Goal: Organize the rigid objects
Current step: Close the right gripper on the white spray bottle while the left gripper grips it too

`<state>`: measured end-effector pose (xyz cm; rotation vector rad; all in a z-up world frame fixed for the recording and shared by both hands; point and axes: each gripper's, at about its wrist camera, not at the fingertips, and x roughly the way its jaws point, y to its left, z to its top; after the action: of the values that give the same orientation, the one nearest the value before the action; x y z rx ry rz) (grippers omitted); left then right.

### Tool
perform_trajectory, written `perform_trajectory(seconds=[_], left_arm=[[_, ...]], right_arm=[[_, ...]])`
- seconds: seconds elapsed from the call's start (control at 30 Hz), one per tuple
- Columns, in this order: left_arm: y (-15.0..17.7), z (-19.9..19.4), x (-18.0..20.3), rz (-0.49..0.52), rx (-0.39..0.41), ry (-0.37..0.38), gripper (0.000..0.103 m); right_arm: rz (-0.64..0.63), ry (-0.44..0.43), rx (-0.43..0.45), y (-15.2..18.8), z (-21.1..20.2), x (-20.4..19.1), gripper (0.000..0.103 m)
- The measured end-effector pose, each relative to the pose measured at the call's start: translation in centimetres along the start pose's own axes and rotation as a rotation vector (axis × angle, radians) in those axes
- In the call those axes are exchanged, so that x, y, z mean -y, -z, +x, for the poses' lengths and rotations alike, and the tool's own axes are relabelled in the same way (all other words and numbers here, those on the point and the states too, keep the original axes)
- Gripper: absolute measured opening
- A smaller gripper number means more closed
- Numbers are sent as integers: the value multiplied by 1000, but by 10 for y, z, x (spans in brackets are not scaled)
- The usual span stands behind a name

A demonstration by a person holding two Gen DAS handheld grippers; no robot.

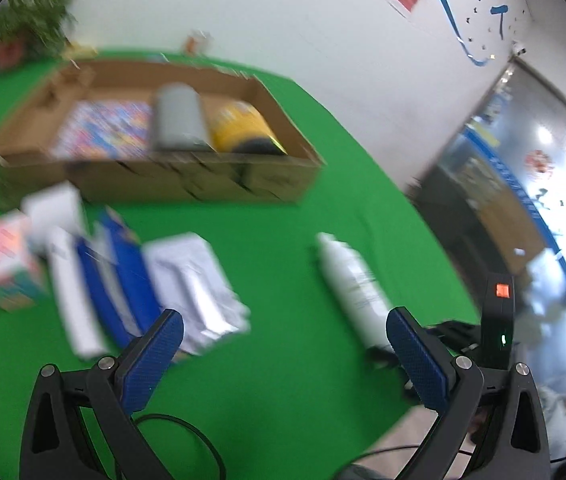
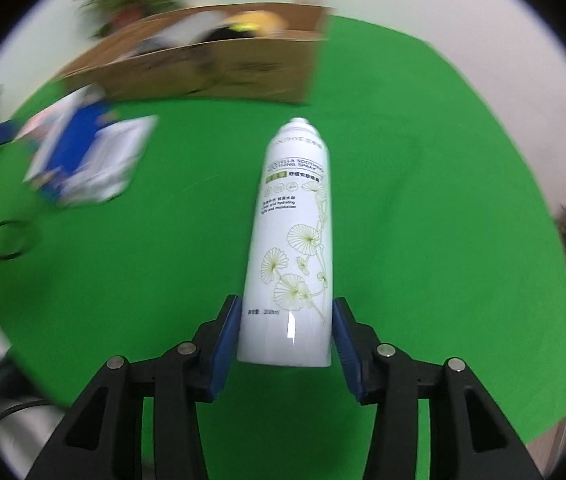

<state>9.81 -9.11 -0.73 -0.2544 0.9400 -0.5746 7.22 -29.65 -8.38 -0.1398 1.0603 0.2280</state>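
Green cloth (image 2: 423, 200) covers the table beneath a white wall (image 1: 283, 20). Right gripper (image 2: 285, 334) pinches the base of the white spray can (image 2: 295, 232), which points ahead toward the cardboard box (image 2: 243, 68). Left gripper (image 1: 283, 344) is spread wide, holding nothing.

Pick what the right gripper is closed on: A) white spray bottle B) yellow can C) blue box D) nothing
A: in the right wrist view the right gripper has a blue pad against each side of the white spray bottle near its base, with the bottle pointing toward the cardboard box.
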Motion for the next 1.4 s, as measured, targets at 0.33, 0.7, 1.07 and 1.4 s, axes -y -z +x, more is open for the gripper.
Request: perform_trajectory(seconds=[0.33, 0.7, 1.07, 1.4], left_arm=[[12, 55, 15, -83, -239, 133, 93], [52, 78, -10, -228, -401, 81, 47], [47, 85, -3, -170, -393, 51, 42], [14, 61, 15, -103, -302, 106, 41]], right_arm=[[95, -317, 20, 2, -20, -27, 51], [99, -485, -105, 3, 5, -76, 49], [80, -439, -102, -1, 8, -77, 49], [100, -446, -30, -8, -9, -58, 32]])
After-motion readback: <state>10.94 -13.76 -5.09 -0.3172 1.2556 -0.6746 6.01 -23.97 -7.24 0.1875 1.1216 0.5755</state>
